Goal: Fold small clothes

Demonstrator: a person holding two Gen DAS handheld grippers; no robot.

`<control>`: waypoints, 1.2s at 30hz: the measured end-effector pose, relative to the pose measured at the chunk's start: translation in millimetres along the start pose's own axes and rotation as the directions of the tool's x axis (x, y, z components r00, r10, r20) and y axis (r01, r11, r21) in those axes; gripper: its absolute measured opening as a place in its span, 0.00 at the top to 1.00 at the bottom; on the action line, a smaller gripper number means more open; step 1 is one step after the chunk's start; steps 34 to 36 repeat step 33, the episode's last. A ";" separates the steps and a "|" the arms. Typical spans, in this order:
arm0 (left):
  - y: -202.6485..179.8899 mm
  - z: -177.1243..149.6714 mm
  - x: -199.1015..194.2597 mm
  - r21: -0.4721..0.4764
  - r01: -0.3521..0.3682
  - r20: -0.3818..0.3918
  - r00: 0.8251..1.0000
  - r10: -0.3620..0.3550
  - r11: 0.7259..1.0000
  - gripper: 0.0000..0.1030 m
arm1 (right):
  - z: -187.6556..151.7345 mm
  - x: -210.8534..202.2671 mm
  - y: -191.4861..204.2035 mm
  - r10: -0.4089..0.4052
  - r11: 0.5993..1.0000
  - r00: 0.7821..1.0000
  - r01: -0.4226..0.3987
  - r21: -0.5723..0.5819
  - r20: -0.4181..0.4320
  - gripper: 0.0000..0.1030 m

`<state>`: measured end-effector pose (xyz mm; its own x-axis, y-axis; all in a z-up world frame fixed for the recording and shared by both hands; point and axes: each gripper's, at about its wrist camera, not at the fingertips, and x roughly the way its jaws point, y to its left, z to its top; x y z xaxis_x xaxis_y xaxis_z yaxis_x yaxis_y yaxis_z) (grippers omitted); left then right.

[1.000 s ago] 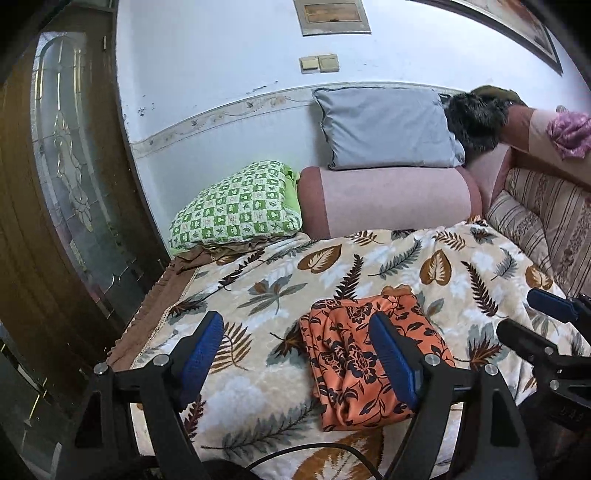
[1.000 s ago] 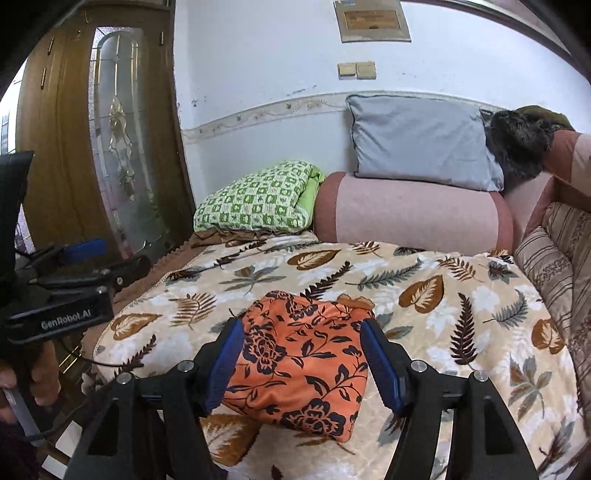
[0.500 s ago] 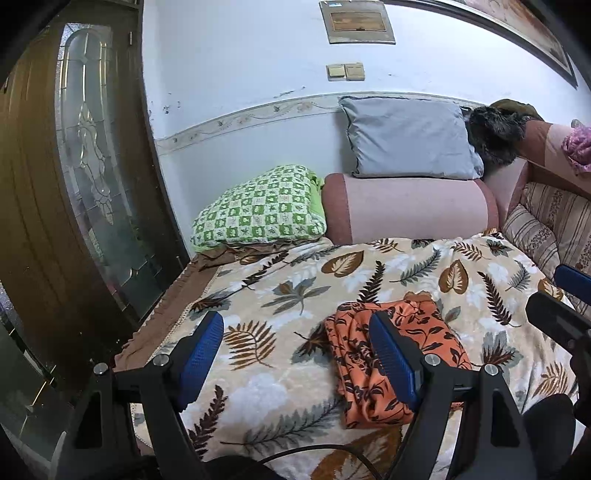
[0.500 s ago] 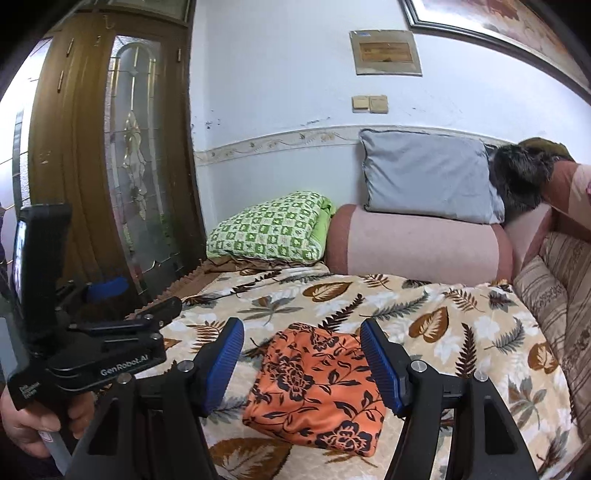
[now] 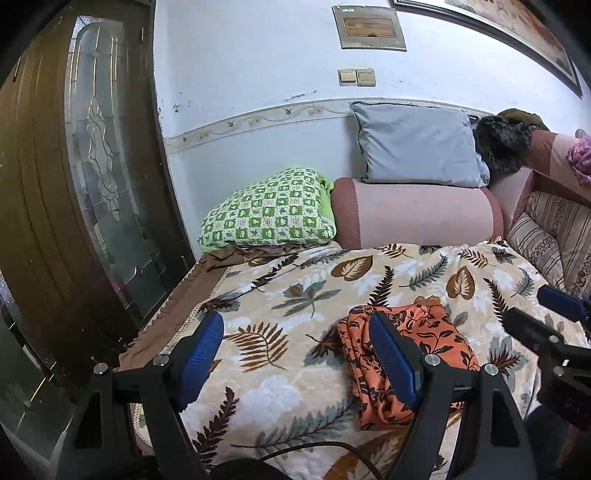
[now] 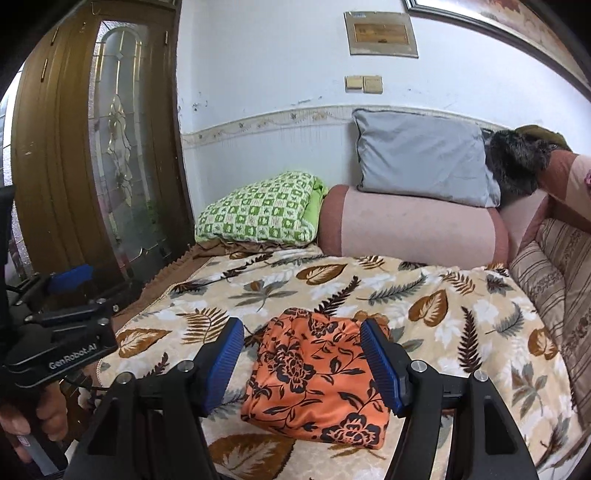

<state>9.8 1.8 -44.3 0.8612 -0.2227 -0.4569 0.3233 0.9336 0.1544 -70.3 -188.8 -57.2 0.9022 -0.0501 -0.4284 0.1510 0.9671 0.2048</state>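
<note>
Both grippers drawn back, folded orange garment (image 6: 317, 376) lying lengthwise toward the pillows.

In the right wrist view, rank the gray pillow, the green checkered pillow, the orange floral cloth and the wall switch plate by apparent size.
1. Orange floral cloth and gray pillow look alike; the cloth lies nearer, so unranked.
2. Green checkered pillow.
3. Wall switch plate.

Right wrist view: white lettering "GenRobot.AI" on the black body of the left gripper (image 6: 70, 278), low at the frame's left edge. Wall plaque (image 6: 382, 34) print too small to read. Left wrist view: no legible text
</note>
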 end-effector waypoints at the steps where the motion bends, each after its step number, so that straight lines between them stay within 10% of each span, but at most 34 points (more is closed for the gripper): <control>1: 1.5 -0.4 0.4 -0.003 0.004 0.000 1.000 -0.004 1.000 0.21 | -0.5 1.9 1.6 0.000 1.000 1.000 0.000 -0.004 -0.004 0.33; 36: -6.4 2.0 30.8 0.012 0.064 -0.057 0.996 -0.063 0.998 0.21 | -4.3 42.1 3.0 0.037 0.999 0.997 -0.037 -0.003 -0.062 0.33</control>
